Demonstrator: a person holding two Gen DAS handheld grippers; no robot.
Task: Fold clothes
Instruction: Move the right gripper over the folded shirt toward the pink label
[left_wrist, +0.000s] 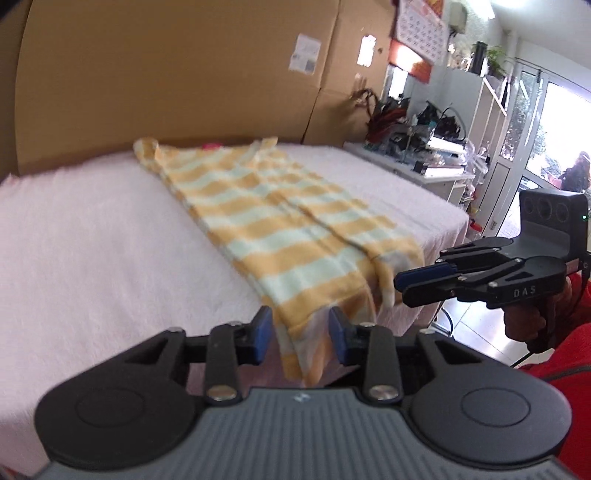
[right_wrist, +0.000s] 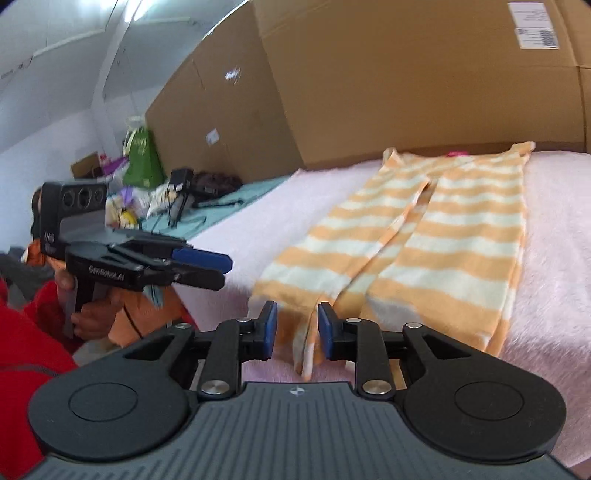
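Striped pants (left_wrist: 280, 221), orange/pale stripes, lie flat along a pink fuzzy blanket (left_wrist: 92, 251) on the bed, waist end far by the cardboard boxes (left_wrist: 166, 74), leg ends at the near edge, hanging a bit over it.

L gripper (left_wrist: 300, 338): jaws apart, moderate gap, blue pads (left_wrist: 263, 334) either side of a pant-leg hem. Fabric sits in the gap but the pads aren't pinching it; can't tell if either pad touches cloth.

R gripper (right_wrist: 294, 334): same posture, jaws parted, a hanging leg cuff between the pads, not clamped. Gap approx same as L.

Cross views: R gripper seen from the L wrist cam at right, off the bed corner, just beside the leg ends, fingers apart w/ a narrow gap, nothing in it. L gripper seen from the R wrist cam at left, off the bed's side, also parted, holding nothing.

Each tool is held by a hand (right_wrist: 92, 317) on a pistol grip, red sleeve (right_wrist: 26, 350) behind.

Motion blur on cloth, fine detail soft.
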